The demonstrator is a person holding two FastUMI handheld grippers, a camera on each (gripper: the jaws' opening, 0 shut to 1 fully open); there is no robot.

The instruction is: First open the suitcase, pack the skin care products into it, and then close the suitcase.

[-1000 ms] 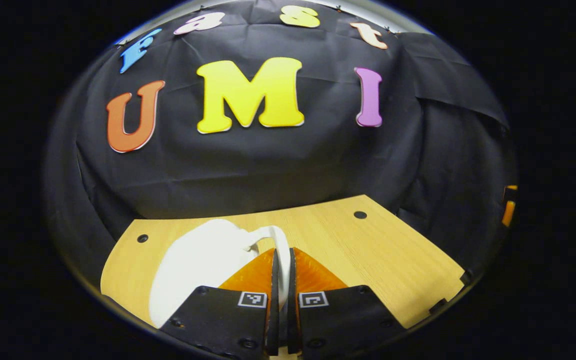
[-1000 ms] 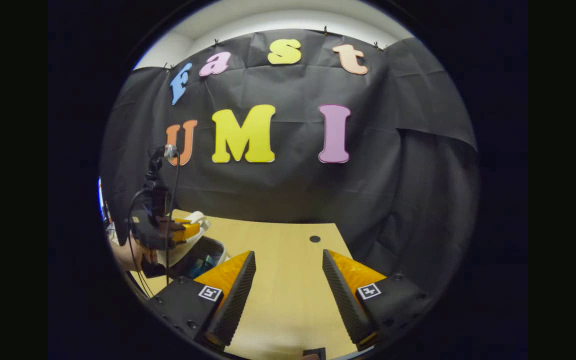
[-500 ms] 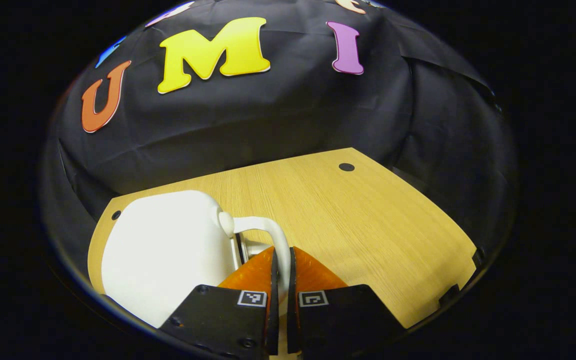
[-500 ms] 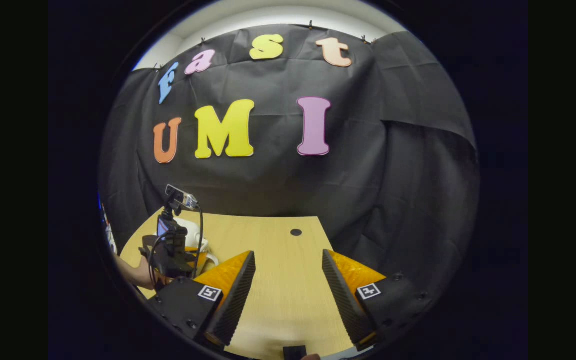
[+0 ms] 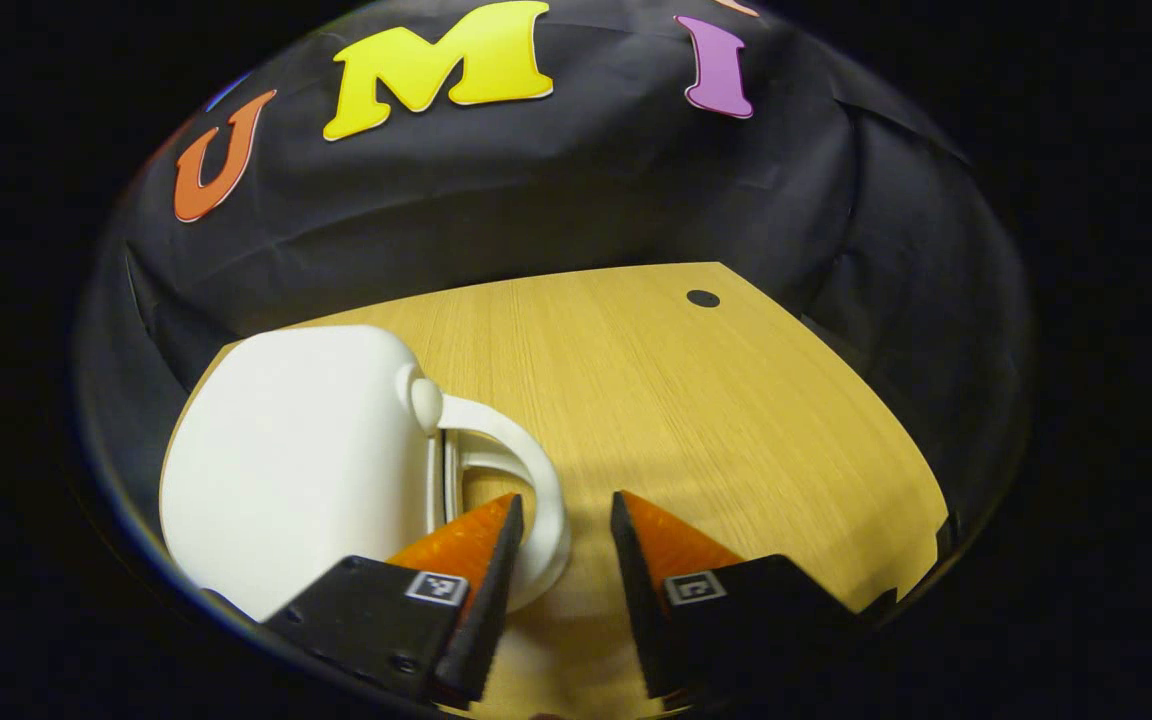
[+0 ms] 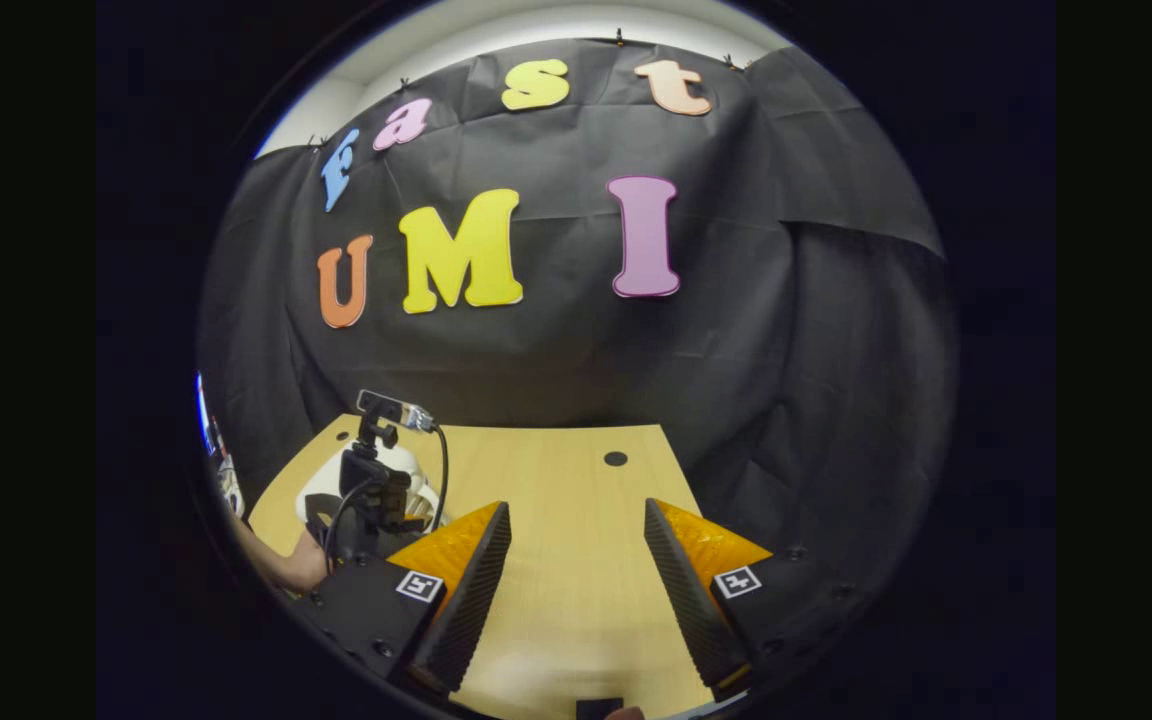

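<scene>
A small white suitcase [image 5: 296, 450] lies closed on the wooden table [image 5: 716, 420], low and left in the left gripper view. Its white loop handle [image 5: 536, 470] curves out to the right and ends between my left gripper's fingers. My left gripper [image 5: 566, 500] is open, and the handle lies against the left finger without being pinched. In the right gripper view the white suitcase [image 6: 321, 487] is partly hidden behind the left gripper [image 6: 376, 495] and the hand [image 6: 291, 565] holding it. My right gripper [image 6: 576, 507] hovers open over bare table, with nothing between its fingers.
The table [image 6: 566, 480] has a dark round hole [image 5: 703, 298] near its far right corner, also the hole [image 6: 615, 458] in the right gripper view. Black cloth walls close in behind and to the right of the table.
The suitcase lid came down from raised to closed. My left gripper, shut on the handle before, has opened and let it go. The right gripper stayed open, barely shifting.
</scene>
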